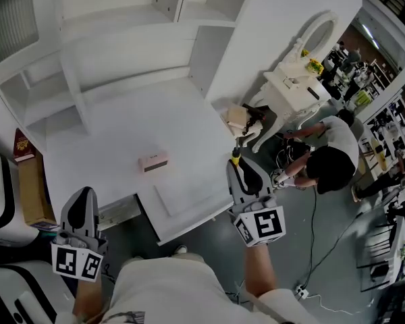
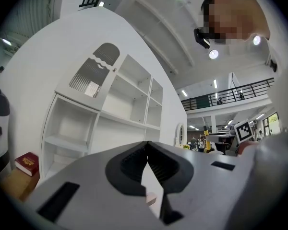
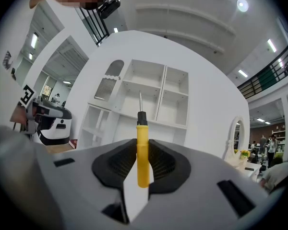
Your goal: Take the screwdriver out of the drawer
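The right gripper (image 1: 237, 165) is clamping the screwdriver (image 3: 142, 150) by the middle of its plain yellow handle. The handle is standing upright between the ribbed black pads, with a short black collar and a thin bare metal shaft projecting beyond the jaw tips. In the head view the tool is hanging in the air just off the right front corner of the white desk (image 1: 121, 133), beside the pulled-out drawer (image 1: 189, 211) and outside it. The left gripper (image 2: 147, 146) is sitting with its jaws pressed together on nothing.
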Demonstrator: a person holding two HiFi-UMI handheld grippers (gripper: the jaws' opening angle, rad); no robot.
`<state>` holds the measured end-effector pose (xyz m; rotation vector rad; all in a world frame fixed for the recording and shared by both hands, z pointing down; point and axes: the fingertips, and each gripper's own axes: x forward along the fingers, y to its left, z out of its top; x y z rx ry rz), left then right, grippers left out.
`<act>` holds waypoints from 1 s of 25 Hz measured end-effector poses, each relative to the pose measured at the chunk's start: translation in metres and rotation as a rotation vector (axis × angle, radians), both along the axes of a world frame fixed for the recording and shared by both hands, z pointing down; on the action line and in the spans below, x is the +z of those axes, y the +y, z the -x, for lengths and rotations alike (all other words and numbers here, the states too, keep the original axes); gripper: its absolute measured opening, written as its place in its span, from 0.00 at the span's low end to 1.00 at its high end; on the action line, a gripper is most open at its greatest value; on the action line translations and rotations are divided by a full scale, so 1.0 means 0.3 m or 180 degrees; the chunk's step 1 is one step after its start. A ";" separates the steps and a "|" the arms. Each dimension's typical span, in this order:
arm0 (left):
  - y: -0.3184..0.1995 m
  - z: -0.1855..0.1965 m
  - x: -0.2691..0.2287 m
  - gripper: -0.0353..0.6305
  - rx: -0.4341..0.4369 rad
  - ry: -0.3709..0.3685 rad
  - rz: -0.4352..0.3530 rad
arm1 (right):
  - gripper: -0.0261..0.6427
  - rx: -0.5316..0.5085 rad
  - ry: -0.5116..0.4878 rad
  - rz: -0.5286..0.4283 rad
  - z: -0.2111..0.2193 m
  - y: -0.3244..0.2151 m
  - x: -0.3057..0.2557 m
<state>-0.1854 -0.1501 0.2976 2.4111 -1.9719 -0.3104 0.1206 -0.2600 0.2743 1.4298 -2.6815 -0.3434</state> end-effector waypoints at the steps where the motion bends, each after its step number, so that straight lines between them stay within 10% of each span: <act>1: -0.004 0.000 -0.010 0.08 -0.0001 -0.0004 -0.0012 | 0.17 0.0006 -0.0063 -0.0025 -0.009 0.009 -0.021; 25: 0.024 0.212 -0.034 0.08 -0.0498 -0.0010 -0.0016 | 0.17 0.0506 -0.0907 -0.0412 -0.264 0.165 -0.227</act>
